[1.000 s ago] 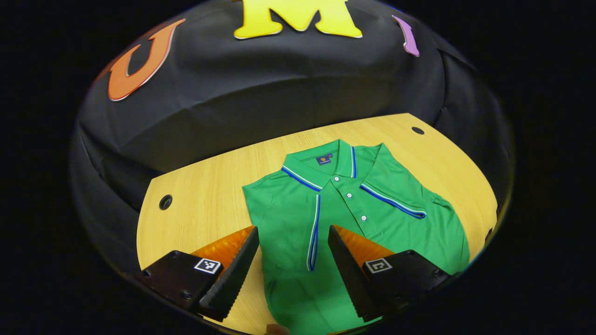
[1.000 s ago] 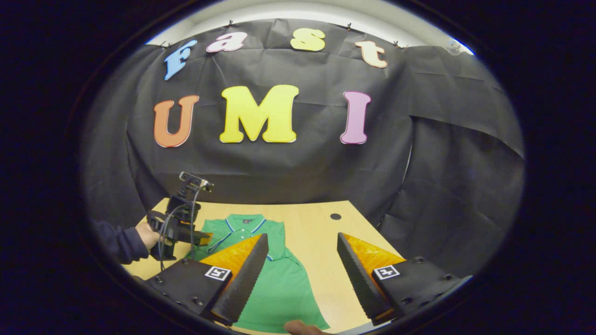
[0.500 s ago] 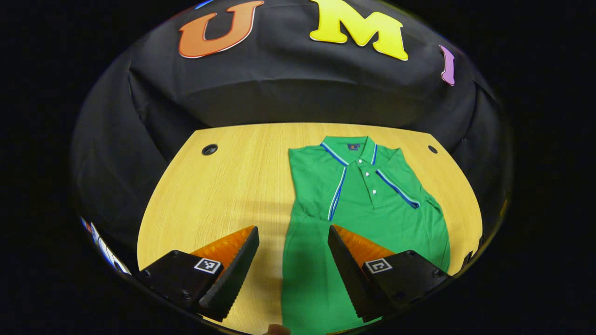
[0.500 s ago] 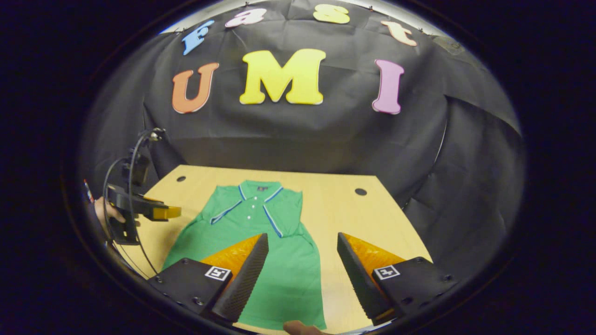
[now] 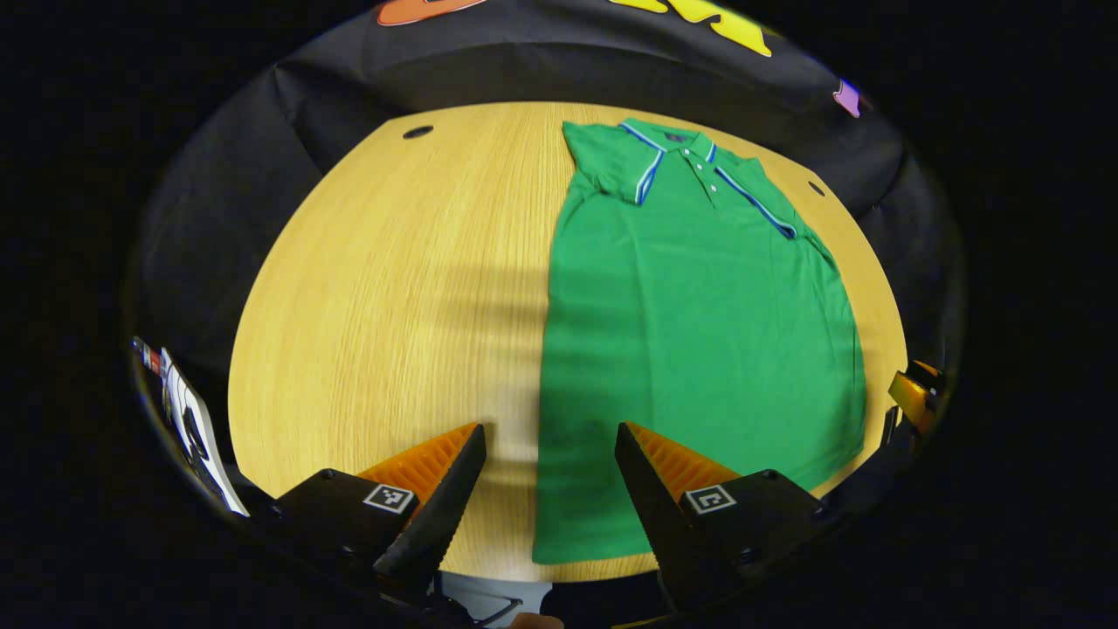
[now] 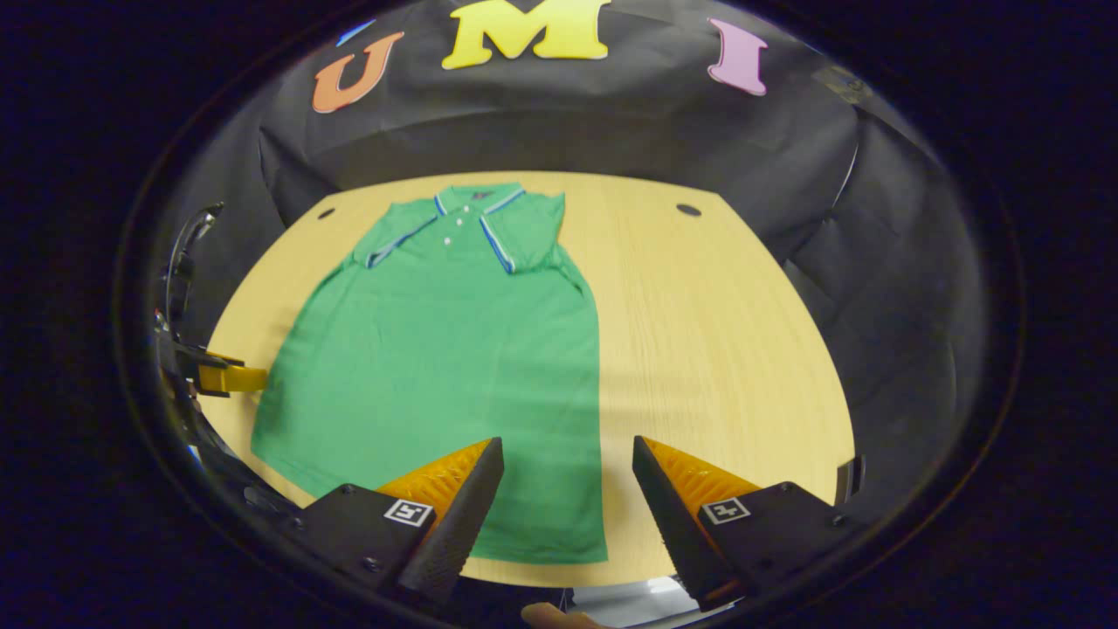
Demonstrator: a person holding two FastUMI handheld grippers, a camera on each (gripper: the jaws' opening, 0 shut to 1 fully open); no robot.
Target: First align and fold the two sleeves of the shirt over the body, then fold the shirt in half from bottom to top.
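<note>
Now you held both grippers above the desk's near edge, the left gripper and the right gripper each wide apart and empty. One green shirt lay flat, collar toward the far edge, both sleeves already folded over the body. The bottom-to-top fold seemed next — you did best to pinch one hem corner per gripper and lift evenly toward the collar. Count: one shirt, two sleeves, two grippers.

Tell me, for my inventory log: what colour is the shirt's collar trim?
Blue and white stripes on the green shirt's collar trim, clearest in the right gripper view.
</note>
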